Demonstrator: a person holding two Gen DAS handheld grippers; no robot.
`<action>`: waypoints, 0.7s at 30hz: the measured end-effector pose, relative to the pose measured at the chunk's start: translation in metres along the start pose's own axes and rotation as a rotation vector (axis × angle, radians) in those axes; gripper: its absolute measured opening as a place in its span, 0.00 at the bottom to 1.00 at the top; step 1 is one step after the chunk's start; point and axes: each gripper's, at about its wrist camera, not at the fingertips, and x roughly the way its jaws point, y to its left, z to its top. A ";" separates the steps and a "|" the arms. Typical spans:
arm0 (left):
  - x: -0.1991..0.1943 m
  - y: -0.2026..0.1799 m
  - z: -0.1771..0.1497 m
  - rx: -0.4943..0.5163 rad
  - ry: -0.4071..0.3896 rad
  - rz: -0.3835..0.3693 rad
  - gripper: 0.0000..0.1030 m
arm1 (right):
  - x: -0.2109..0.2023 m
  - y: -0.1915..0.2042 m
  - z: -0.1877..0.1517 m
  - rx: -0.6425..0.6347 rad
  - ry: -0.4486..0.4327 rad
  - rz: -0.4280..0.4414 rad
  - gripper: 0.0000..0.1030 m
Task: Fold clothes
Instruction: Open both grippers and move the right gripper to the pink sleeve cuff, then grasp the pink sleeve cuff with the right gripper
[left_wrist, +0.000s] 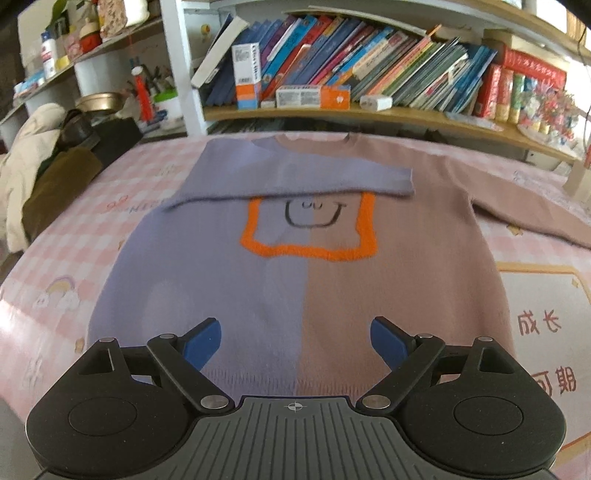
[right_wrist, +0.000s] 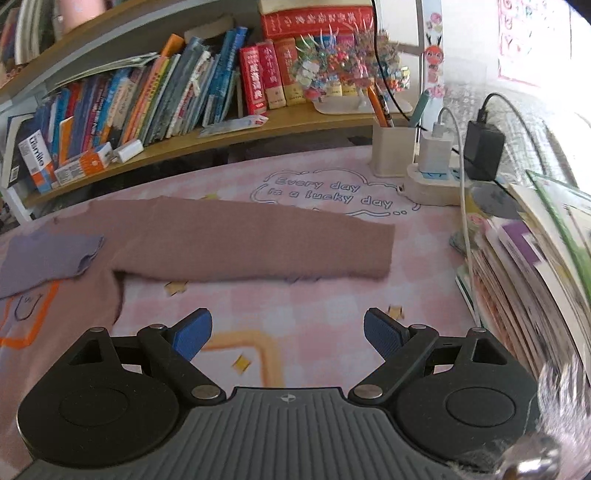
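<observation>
A sweater (left_wrist: 295, 280), lilac on its left half and brown on its right, lies flat on the pink checked table cover with an orange square and a drawn face on the chest. Its lilac sleeve (left_wrist: 295, 177) is folded across the chest. The brown sleeve (right_wrist: 258, 243) stretches straight out to the right over the cover. My left gripper (left_wrist: 295, 341) hovers open above the sweater's hem, nothing between its blue pads. My right gripper (right_wrist: 288, 334) is open over bare cover, in front of the brown sleeve and right of the sweater's body (right_wrist: 55, 332).
A bookshelf (left_wrist: 369, 110) full of books runs along the table's far edge. A pen holder (right_wrist: 393, 147), a power strip with chargers (right_wrist: 439, 177) and a stack of books (right_wrist: 524, 266) stand at the right. A pile of clothes (left_wrist: 40, 170) lies at the far left.
</observation>
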 end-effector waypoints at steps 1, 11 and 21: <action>-0.001 -0.001 -0.001 -0.007 0.008 0.012 0.88 | 0.007 -0.005 0.004 0.007 0.012 0.004 0.87; -0.006 -0.015 -0.006 -0.019 0.048 0.081 0.88 | 0.047 -0.031 0.022 0.048 0.097 0.011 0.87; -0.009 -0.017 -0.003 -0.026 0.050 0.117 0.88 | 0.060 -0.037 0.028 0.078 0.113 0.045 0.86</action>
